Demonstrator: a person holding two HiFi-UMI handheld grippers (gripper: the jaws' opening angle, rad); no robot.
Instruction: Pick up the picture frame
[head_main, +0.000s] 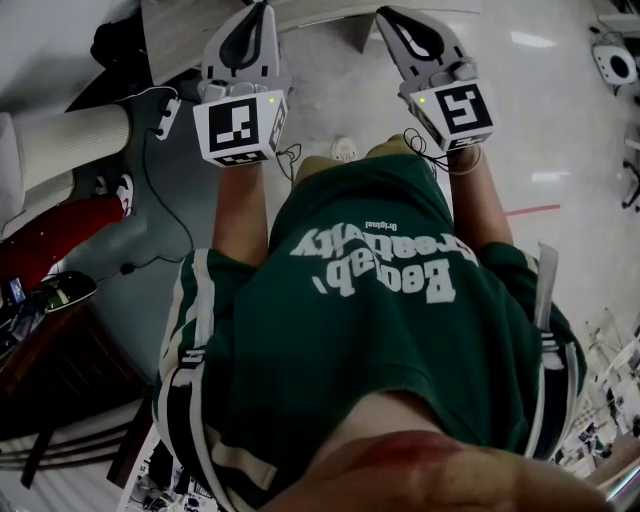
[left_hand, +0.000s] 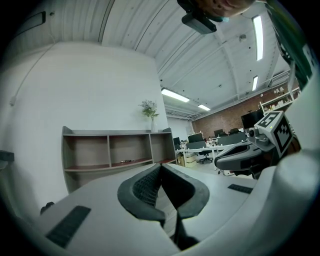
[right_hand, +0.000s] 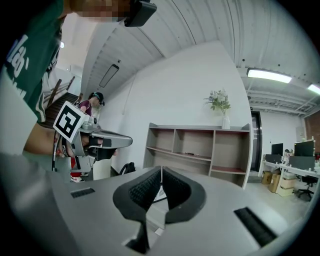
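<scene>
No picture frame can be made out in any view. My left gripper (head_main: 260, 12) and right gripper (head_main: 388, 16) are held out side by side in front of the person's green shirt (head_main: 380, 300), both pointing level. In the left gripper view the dark pads of the left gripper (left_hand: 161, 166) meet at the tips with nothing between them. The right gripper (right_hand: 161, 169) looks the same in its own view. Both point toward a low wooden shelf unit (left_hand: 115, 150) (right_hand: 200, 150) against a white wall. A small dark thing (right_hand: 190, 153) lies on its middle board, too small to identify.
A vase with a plant (left_hand: 148, 111) (right_hand: 220, 106) stands on top of the shelf. Office desks and chairs (left_hand: 210, 147) fill the room to the right. On the floor at the left are a black cable (head_main: 160, 200), a red object (head_main: 60, 235) and dark wooden furniture (head_main: 60, 380).
</scene>
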